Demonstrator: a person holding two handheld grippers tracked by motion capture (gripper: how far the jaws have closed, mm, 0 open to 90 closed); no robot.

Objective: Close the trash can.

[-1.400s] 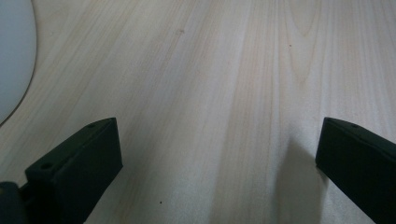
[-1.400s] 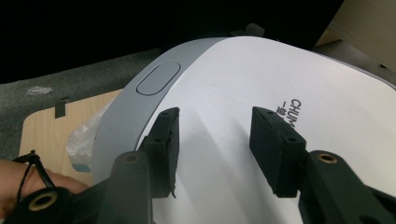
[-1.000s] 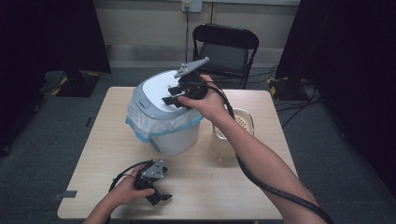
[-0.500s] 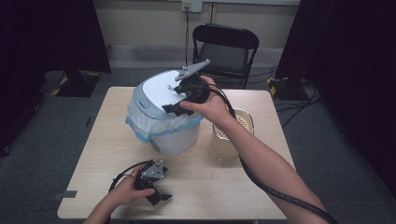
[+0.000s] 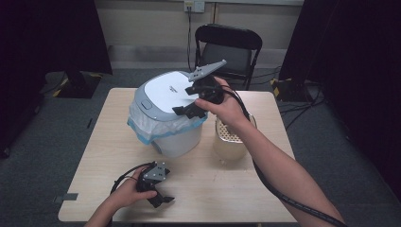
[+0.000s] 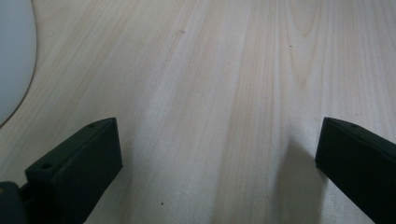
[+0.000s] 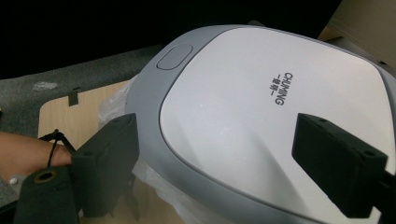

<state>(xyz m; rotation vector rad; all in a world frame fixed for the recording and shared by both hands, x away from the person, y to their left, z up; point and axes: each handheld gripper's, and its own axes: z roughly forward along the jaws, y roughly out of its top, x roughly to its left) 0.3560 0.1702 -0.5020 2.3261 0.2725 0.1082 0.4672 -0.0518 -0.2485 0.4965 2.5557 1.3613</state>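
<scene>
**Both grippers open, nothing held**

Right gripper (image 5: 189, 109) raised at arm's length, forearm stretched fwd across frame, jaws just been opening, nothing btwn them. Left gripper (image 5: 163, 201) low by near edge, hand (image 5: 130, 191) wrapped round it, jaws wide apart, empty.

Even overhead light brightens the counter (image 5: 94, 142) at the frame's centre; the upper corners sink into black. The white lid (image 7: 261, 116) shows soft glare, and near edges blur slightly.

Black grippers, grey three-cornered plates, trailing black cables, bare forearms.
</scene>
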